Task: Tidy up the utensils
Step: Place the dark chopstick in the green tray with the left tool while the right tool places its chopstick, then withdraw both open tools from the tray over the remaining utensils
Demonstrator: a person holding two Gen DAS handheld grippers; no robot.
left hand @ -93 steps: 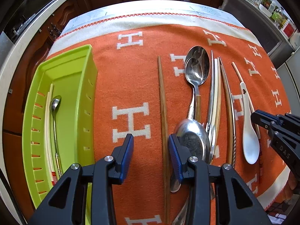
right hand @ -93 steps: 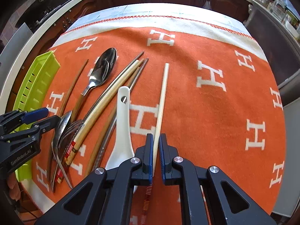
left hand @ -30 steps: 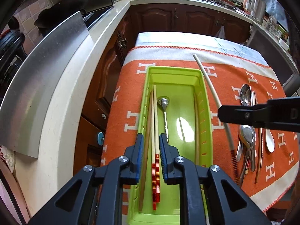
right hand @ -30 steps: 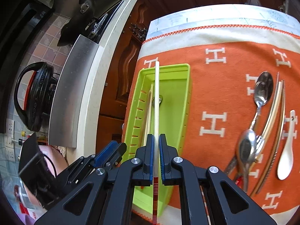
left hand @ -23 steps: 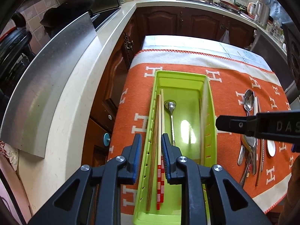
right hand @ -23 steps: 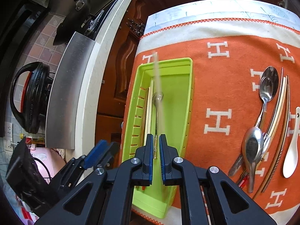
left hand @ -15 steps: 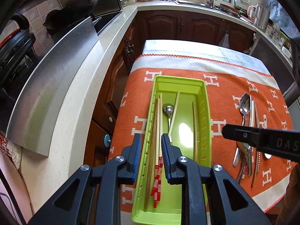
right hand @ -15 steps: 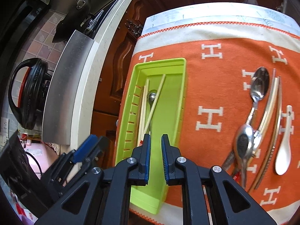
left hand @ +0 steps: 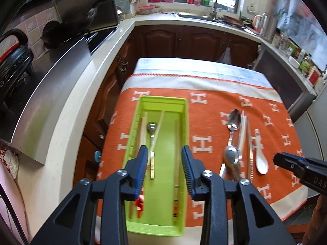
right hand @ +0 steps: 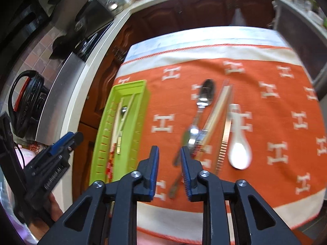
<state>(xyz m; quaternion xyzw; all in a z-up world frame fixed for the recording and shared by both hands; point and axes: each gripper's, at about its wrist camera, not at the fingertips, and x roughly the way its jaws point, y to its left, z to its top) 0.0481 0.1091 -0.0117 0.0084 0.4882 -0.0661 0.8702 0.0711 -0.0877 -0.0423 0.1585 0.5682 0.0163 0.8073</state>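
A lime-green tray (left hand: 163,99) lies on the left of the orange cloth. It holds pale chopsticks (left hand: 157,130), a small steel spoon (left hand: 151,126) and a brown chopstick (left hand: 176,143) along its right wall. My left gripper (left hand: 164,153) hovers above the tray, its jaws opening with nothing between them. My right gripper (right hand: 169,153) hangs over the cloth between the tray (right hand: 130,83) and the utensil pile, its jaws also opening and empty. The pile has steel spoons (right hand: 205,94), chopsticks (right hand: 218,110) and a white ceramic spoon (right hand: 239,151).
The table's left edge runs beside a white counter (left hand: 85,94) with a steel panel and a black cooker (right hand: 26,102). Dark wood cabinets (left hand: 184,42) stand behind the table. In the right wrist view the left gripper (right hand: 67,140) sits left of the tray.
The pale chopstick left my right gripper and now lies in the tray. Both grippers opened wider and rose. The right one swung right, toward the utensil pile.
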